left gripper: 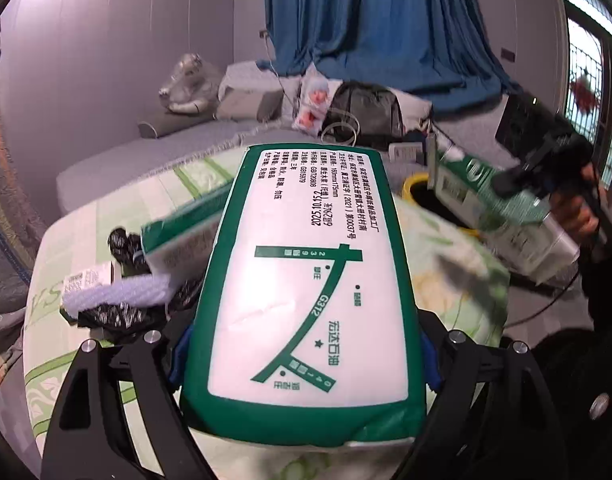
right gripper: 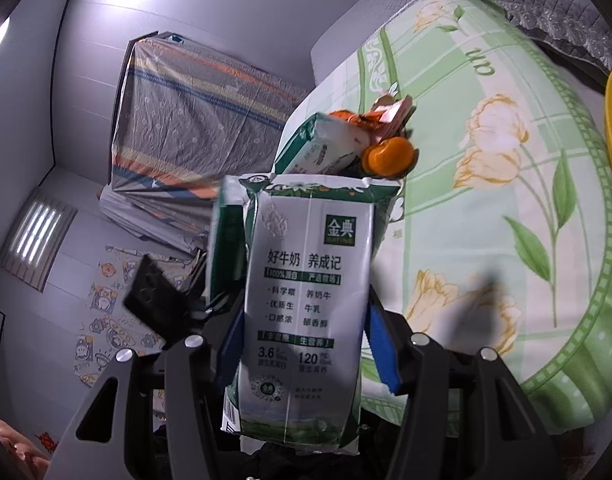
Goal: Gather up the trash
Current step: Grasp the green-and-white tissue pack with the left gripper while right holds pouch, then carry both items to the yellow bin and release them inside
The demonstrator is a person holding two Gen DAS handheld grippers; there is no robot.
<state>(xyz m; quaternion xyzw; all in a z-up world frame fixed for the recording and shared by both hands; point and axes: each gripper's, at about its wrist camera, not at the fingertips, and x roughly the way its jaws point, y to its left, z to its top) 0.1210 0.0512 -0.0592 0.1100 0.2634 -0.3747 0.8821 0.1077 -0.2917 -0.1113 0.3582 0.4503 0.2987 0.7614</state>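
Now the left gripper (left gripper: 306, 344) squeezes a green-edged tissue pack (left gripper: 306, 276) between its fingers above the flowered bedspread (left gripper: 85, 216), while the right gripper (right gripper: 301, 340) clamps a milk carton (right gripper: 310, 296), a yellow bin (left gripper: 412, 188) beyond.

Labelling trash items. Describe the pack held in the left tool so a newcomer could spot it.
Start at the bed with the green floral sheet. Above its near end, the left tool grips a soft tissue pack by its sides. Unlike the milk carton in the right tool, it has a white face with a green border and a green road-map sketch.
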